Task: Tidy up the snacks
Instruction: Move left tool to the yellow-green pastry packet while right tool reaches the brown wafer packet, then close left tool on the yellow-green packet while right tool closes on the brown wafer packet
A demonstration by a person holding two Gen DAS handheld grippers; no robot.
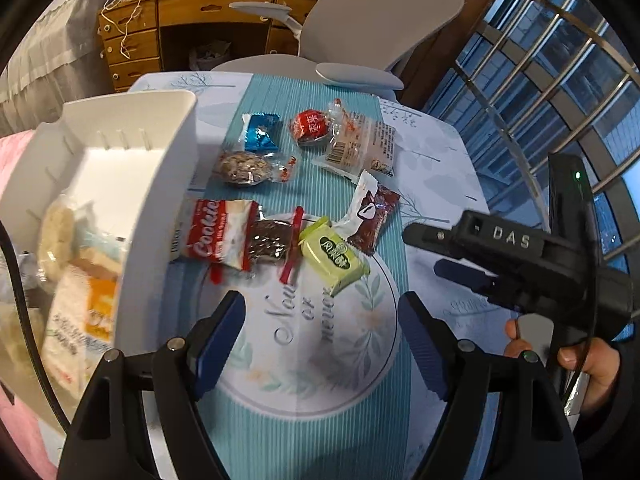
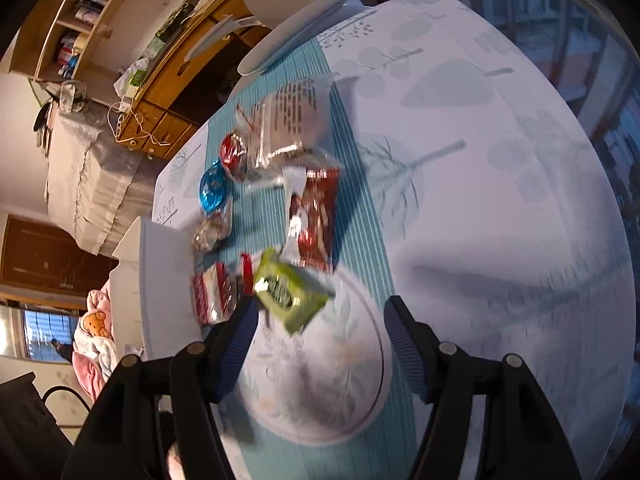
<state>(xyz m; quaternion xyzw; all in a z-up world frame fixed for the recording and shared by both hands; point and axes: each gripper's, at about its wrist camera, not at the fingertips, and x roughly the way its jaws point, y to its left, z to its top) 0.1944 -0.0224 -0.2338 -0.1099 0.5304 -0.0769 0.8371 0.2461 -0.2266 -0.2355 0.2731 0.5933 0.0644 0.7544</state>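
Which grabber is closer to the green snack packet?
Right. The right gripper hangs just short of the green snack packet, one finger beside its edge. The left gripper is farther back over the placemat's circle, both open and empty.

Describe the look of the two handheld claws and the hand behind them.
Both are black plastic, with ribbed dark-blue pads on two angled fingers and silver pivot pins. The left claw shows this close up. The right claw bears raised letters "DAS", a small green light and a thin black cable. The hand gripping it wears a dark sleeve.

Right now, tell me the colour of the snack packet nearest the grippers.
Lime green packet, clearest in the left wrist view.
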